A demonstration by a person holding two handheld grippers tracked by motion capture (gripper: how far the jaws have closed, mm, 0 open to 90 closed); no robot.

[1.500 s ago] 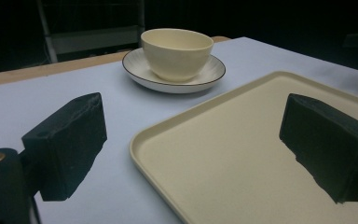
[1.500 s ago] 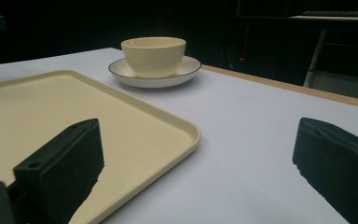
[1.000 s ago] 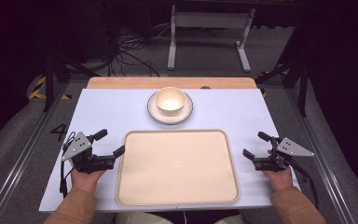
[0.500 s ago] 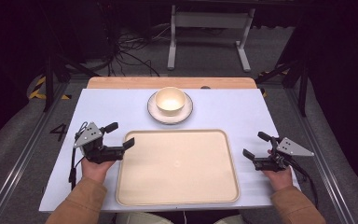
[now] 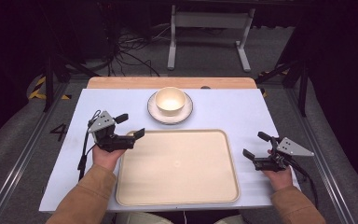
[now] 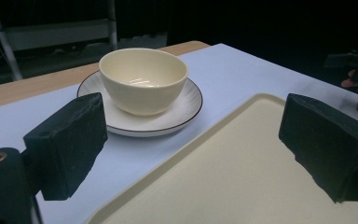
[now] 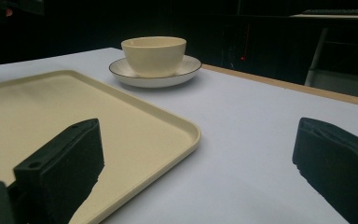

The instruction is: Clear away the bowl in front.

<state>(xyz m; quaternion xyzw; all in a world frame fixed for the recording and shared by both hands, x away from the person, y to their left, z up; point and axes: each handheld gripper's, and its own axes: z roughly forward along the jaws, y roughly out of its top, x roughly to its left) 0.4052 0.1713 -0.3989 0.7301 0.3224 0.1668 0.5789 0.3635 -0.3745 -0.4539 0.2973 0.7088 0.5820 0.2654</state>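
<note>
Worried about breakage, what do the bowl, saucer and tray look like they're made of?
Bowl: probably glazed ceramic, judging by the glossy cream surface with highlights inside.
Saucer: likely the same, shiny white with ribbing and a dark rim line.
Tray: seemingly plastic or melamine, matte beige with a rounded moulded lip.

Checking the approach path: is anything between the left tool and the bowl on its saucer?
Nothing visible. The left tool, jaws open, faces the bowl on its saucer across bare tabletop, passing the tray corner.
</note>
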